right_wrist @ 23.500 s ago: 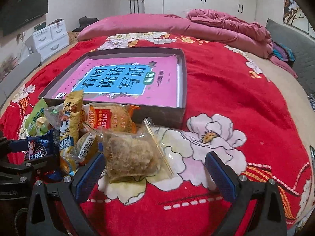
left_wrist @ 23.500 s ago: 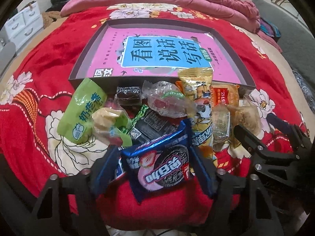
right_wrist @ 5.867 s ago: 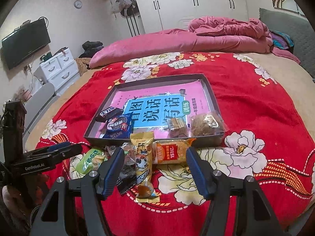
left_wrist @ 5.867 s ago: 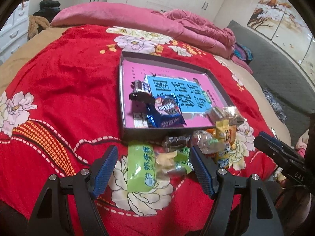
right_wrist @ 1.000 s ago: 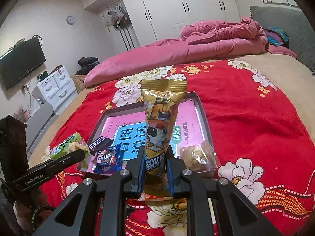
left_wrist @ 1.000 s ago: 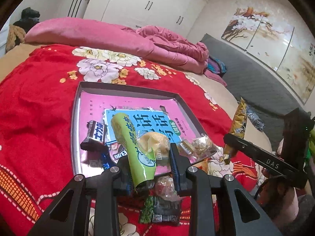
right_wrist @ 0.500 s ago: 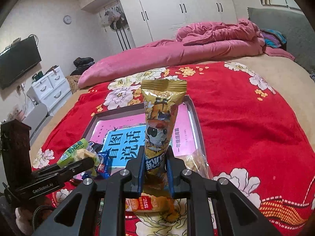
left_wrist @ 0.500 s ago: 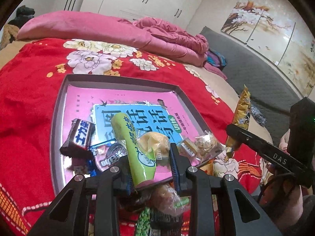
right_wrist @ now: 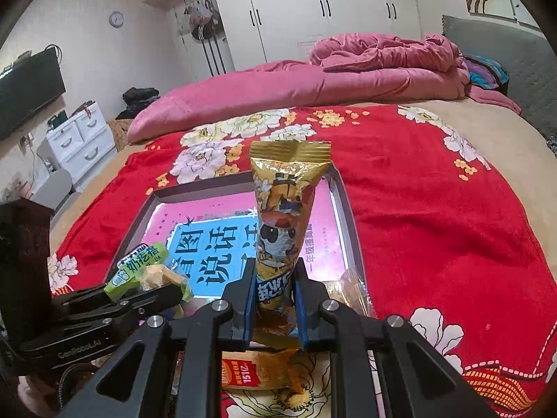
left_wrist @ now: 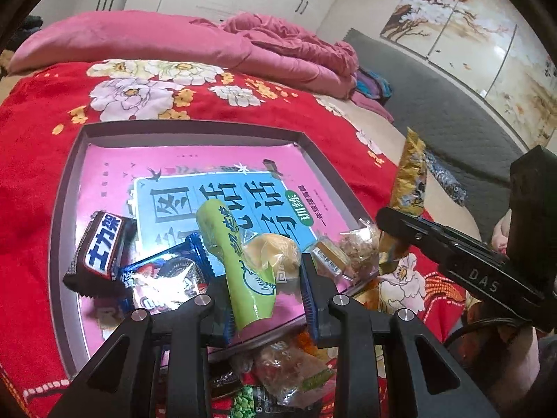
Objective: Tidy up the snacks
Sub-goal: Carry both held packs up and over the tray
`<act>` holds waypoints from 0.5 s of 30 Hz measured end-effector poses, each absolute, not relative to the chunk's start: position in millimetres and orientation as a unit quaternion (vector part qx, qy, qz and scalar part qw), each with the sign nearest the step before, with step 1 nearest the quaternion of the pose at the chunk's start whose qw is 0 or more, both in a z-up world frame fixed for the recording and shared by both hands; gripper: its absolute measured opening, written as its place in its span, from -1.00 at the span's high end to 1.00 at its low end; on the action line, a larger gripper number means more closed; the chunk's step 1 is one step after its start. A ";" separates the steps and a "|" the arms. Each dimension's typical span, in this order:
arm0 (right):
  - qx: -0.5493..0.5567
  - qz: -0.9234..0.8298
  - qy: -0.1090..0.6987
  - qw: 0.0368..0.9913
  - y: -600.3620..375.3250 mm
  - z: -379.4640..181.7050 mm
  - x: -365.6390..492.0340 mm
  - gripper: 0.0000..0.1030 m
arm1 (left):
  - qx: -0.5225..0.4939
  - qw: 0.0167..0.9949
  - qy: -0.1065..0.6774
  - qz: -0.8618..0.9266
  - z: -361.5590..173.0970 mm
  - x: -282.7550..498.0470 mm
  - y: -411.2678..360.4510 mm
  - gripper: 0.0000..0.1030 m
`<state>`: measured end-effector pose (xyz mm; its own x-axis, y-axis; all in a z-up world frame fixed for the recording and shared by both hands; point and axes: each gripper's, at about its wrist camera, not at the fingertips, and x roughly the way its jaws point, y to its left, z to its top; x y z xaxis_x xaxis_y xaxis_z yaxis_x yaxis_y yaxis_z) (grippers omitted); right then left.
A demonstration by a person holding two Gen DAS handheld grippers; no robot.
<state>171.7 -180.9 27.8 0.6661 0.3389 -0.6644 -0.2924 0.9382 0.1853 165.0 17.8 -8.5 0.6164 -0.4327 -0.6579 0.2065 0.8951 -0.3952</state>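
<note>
Green snack pack (left_wrist: 243, 264) and gold snack pack (right_wrist: 283, 230) stand upright above pink-lined tray (left_wrist: 69, 181).

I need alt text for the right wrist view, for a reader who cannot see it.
The right gripper holds a gold snack packet upright above a shallow box lined with a pink book cover, on a red floral blanket. At left, the left gripper holds a green packet.

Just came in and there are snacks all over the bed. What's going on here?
A person is sorting snacks into a shallow tray on the red floral blanket. The left tongs clamp a green snack packet over the tray; the right tongs hold a gold cartoon packet upright. A chocolate bar and a blue cookie pack already lie inside; others wait outside the tray.
</note>
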 end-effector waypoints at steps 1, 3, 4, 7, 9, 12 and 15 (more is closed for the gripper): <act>0.030 0.172 0.372 0.912 -180.6 26.4 172.6 0.62 | -0.140 0.887 0.401 -0.181 -8.4 165.8 17.4 0.39; 0.030 0.171 0.375 0.911 -181.1 24.2 174.7 0.62 | -0.142 0.884 0.405 -0.186 -9.4 167.5 16.7 0.39; 0.030 0.171 0.377 0.910 -180.9 22.8 175.8 0.62 | -0.142 0.883 0.407 -0.186 -10.2 168.4 16.2 0.39; 0.028 0.170 0.381 0.908 -179.6 19.0 179.0 0.62 | -0.138 0.880 0.414 -0.186 -14.4 169.6 14.6 0.39; 0.027 0.168 0.385 0.907 -178.4 15.2 181.8 0.62 | -0.137 0.878 0.420 -0.186 -17.2 170.6 13.8 0.39; 0.026 0.169 0.391 0.905 -177.3 9.9 184.4 0.62 | -0.138 0.876 0.424 -0.186 -18.5 171.9 13.2 0.39; 0.025 0.170 0.395 0.903 -175.1 5.9 185.2 0.62 | -0.139 0.875 0.425 -0.188 -18.1 172.3 11.9 0.39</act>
<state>185.2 -175.1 5.9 0.6303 0.3276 -0.7038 -0.2876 0.9406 0.1803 172.3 11.9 -18.1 0.5681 -0.4471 -0.6909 0.2109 0.8906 -0.4029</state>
